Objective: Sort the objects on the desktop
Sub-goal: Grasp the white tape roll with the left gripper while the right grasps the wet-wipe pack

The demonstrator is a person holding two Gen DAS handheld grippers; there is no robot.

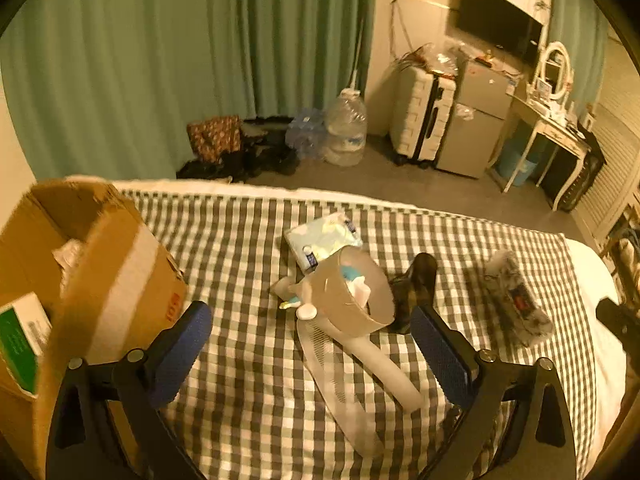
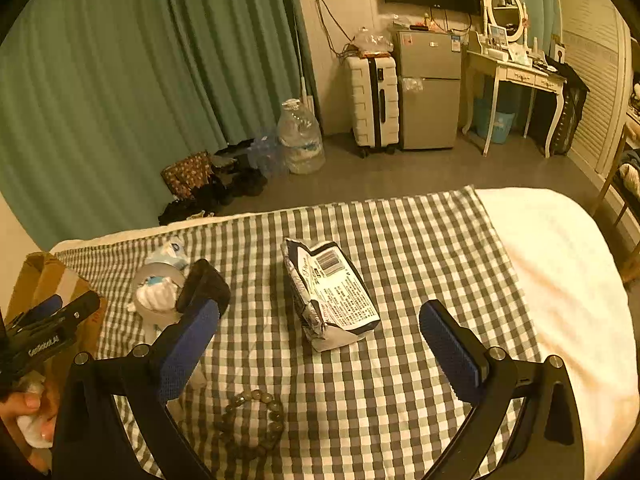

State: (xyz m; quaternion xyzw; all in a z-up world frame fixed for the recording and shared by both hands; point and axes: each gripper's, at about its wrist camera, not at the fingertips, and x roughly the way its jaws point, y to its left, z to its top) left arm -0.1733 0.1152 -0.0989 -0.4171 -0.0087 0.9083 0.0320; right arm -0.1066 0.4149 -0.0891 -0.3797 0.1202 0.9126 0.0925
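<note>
On the checked cloth [image 1: 248, 400] lie a white handheld fan [image 1: 340, 364], a wide tape roll [image 1: 352, 292] with tissue inside, a tissue pack [image 1: 324, 236], a dark glasses case [image 1: 416, 288] and a black-and-white snack bag [image 1: 516, 300]. My left gripper [image 1: 312, 356] is open and empty above the fan. My right gripper [image 2: 320, 344] is open and empty, just above the snack bag [image 2: 332, 296]. A bead bracelet [image 2: 252, 420] lies close below it. The tape roll [image 2: 158, 292] and case [image 2: 204, 284] lie to its left.
An open cardboard box [image 1: 80, 280] with a green-and-white carton [image 1: 20, 340] stands at the left edge of the bed. The left gripper's body [image 2: 44, 332] shows at the left of the right wrist view. Beyond the bed are curtains, a water jug [image 2: 300, 136], suitcase and fridge.
</note>
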